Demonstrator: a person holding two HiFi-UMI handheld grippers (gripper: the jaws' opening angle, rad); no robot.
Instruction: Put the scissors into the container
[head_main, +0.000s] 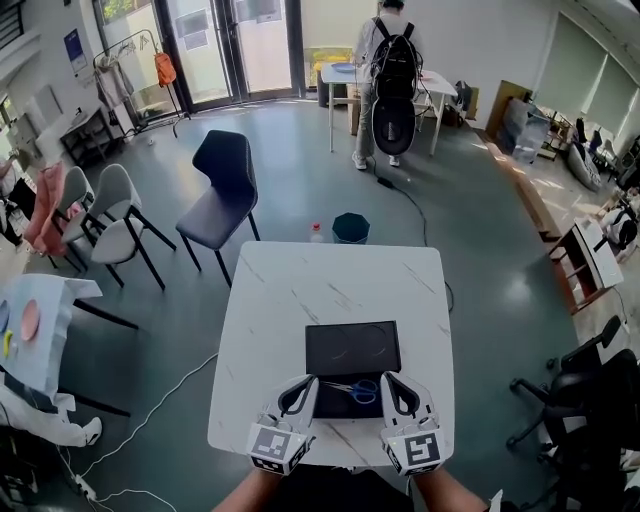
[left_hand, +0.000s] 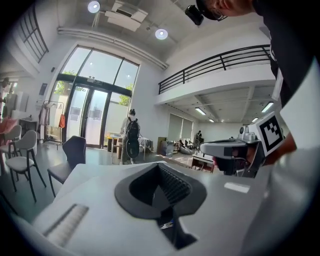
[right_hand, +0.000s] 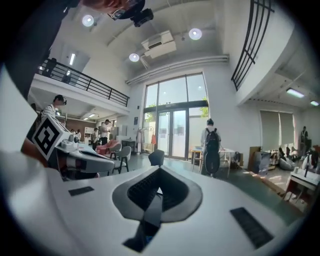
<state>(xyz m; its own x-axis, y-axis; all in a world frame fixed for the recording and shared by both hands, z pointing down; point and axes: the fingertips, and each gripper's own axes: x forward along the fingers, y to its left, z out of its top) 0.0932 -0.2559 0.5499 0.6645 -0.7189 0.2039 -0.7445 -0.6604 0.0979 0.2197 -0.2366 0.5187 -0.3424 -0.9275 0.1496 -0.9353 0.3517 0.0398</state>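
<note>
On white marble table (head_main: 300, 290): flat black rectangular container (head_main: 352, 348); blue-handled scissors (head_main: 357, 390) lying on its near part; left gripper (head_main: 306, 386) and right gripper (head_main: 392, 384) flanking, both closed, empty.

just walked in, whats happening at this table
A person holds a gripper in each hand at the near edge of a white table. The blue-handled scissors seem to lie on the near part of the black container. The left gripper is just left of them and the right gripper just right. Both have their jaws together with nothing in them, so nothing is held at this moment.
</note>
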